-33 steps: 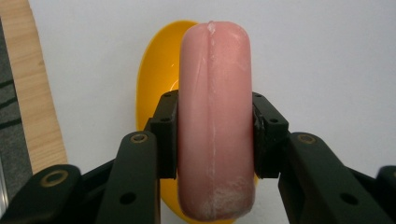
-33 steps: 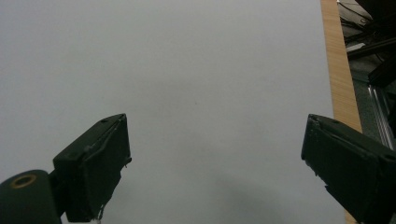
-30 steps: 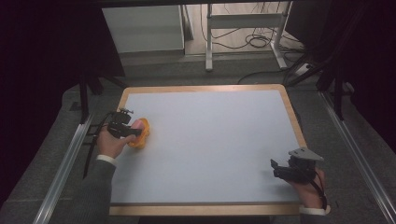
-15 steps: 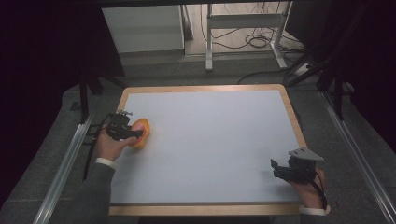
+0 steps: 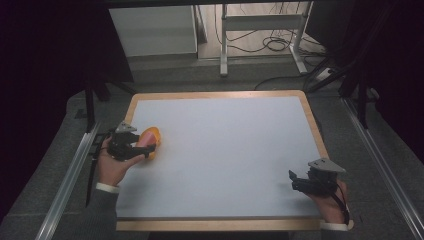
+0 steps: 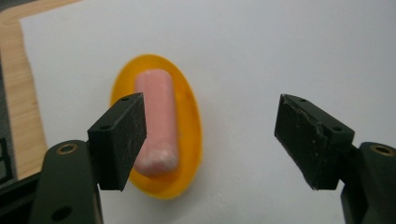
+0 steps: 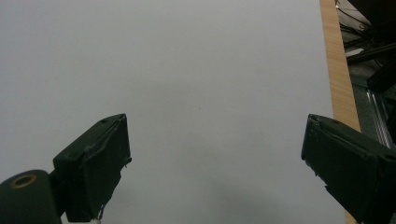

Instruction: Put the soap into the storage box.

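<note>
Your left gripper (image 6: 210, 140) stands wide apart, jaws having just been opening, with nothing between them. In the left gripper view the left jaw sits in front of the near edge of the orange dish (image 6: 158, 126), not pressing on it; the pads are clear of dish and contents alike.

The dish is the landmark. On it lies 1 pink sausage-shaped piece (image 6: 156, 119), lengthwise along the oval, resting inside the rim. The dish sits flat on the white surface (image 5: 225, 150), near the surface's left wooden edge (image 6: 14, 93), roughly midway along that side. In the high view your left gripper (image 5: 131, 145) hangs just beside the dish (image 5: 151, 140) on its left side, touching it or just short of it; from above you cannot tell which.

Your right gripper (image 7: 215, 158) is well apart from the dish, at the far corner of the surface nearest you. Its jaws are spread wide with nothing but bare surface ahead. In the high view it (image 5: 307, 182) rests low in your hand.

Judgement on progress: the dish with its piece looks set down and let go, so the placing step reads as done. What seems left is drawing the left gripper clear of the dish without nudging it.
</note>
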`<state>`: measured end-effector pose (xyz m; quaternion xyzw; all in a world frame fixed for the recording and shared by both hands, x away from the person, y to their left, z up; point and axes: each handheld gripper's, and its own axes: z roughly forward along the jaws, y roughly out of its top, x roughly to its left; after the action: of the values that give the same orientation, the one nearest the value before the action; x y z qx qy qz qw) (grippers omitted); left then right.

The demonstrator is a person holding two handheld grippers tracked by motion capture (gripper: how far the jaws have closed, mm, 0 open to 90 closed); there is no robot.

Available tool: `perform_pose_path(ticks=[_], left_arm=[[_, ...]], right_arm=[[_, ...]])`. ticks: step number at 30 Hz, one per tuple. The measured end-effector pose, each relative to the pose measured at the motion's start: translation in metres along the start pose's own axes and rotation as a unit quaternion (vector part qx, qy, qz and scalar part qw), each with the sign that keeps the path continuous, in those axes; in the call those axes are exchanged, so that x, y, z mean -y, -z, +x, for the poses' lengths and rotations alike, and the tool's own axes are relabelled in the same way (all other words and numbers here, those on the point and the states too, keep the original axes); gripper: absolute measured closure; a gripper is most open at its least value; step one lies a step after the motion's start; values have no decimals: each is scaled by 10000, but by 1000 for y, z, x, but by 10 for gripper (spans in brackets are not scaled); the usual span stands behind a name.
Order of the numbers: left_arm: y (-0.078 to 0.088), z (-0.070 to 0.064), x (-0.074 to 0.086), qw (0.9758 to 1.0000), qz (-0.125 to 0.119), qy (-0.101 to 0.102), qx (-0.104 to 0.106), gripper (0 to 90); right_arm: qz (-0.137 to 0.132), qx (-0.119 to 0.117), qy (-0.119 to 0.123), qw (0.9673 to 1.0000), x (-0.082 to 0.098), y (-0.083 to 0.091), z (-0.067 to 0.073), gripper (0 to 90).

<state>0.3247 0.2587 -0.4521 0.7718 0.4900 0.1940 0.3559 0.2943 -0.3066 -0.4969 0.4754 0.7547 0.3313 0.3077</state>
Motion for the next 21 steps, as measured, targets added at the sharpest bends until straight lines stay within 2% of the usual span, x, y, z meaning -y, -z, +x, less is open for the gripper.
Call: perform_pose_path(ticks=[3,10,13,15,21], left_arm=[[0,-4,7,10000,-38,-18,76,261],[0,-14,32,9996,-56,115,255,255],[1,-18,39,9996,-60,112,259,252],[1,-21,47,9993,-54,138,357,252],[-3,-25,60,9988,1,185,443,249]], right_arm=[[-6,-7,10,10000,0,0,0,77],[-6,-11,21,10000,0,0,0,77],[-2,-10,18,10000,0,0,1,77],[3,-9,17,10000,0,0,1,77],[25,-17,37,10000,0,-1,2,77]])
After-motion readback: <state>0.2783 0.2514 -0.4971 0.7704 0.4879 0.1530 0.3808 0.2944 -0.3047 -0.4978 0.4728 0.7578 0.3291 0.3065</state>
